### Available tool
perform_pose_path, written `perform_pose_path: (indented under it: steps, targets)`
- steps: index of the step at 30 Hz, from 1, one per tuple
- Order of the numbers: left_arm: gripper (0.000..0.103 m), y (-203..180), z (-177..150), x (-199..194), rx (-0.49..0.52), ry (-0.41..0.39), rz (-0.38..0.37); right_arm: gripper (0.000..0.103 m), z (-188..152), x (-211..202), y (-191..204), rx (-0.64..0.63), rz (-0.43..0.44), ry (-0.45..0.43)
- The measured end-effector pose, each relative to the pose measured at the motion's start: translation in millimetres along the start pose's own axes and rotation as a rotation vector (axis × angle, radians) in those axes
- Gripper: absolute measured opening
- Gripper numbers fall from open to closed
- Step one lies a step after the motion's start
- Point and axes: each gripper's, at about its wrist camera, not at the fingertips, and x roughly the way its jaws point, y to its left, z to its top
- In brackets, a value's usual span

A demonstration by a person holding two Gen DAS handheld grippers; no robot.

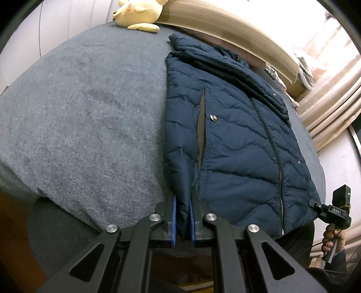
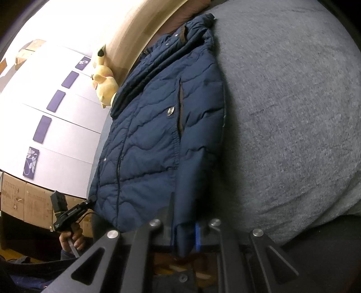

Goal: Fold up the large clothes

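A navy quilted jacket (image 1: 237, 139) lies front-up on a grey bed cover (image 1: 85, 117), collar toward the headboard, zipper closed. My left gripper (image 1: 182, 202) is shut on the jacket's bottom hem at its left corner. My right gripper (image 2: 185, 216) is shut on the hem at the other bottom corner of the jacket (image 2: 158, 135). Each gripper shows in the other's view, the right one in the left wrist view (image 1: 315, 205) and the left one in the right wrist view (image 2: 90, 200), pinching the hem near the bed's front edge.
A yellow plush toy (image 1: 137, 15) sits at the head of the bed by the wooden headboard (image 1: 237, 29). White cabinets with purple panels (image 2: 42, 128) and cardboard boxes (image 2: 24, 202) stand on the plush toy's side of the bed. Curtains (image 1: 334, 90) hang on the other side.
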Motion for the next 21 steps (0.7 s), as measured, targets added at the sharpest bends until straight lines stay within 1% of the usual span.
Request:
perform_pose_path:
  steps: [10, 15, 21]
  targets:
    - [0.010, 8.7, -3.0, -5.7, -0.008, -0.003, -0.016, 0.013, 0.8, -3.9, 5.4, -0.015, 0.000, -0.009]
    - [0.010, 3.1, -2.2, -6.3, -0.004, 0.002, 0.007, 0.013, 0.4, -2.9, 4.5, -0.011, 0.005, -0.011]
    - [0.010, -9.6, -1.0, -7.6, 0.031, -0.002, 0.067, 0.013, 1.5, -4.4, 4.8, -0.017, 0.013, -0.016]
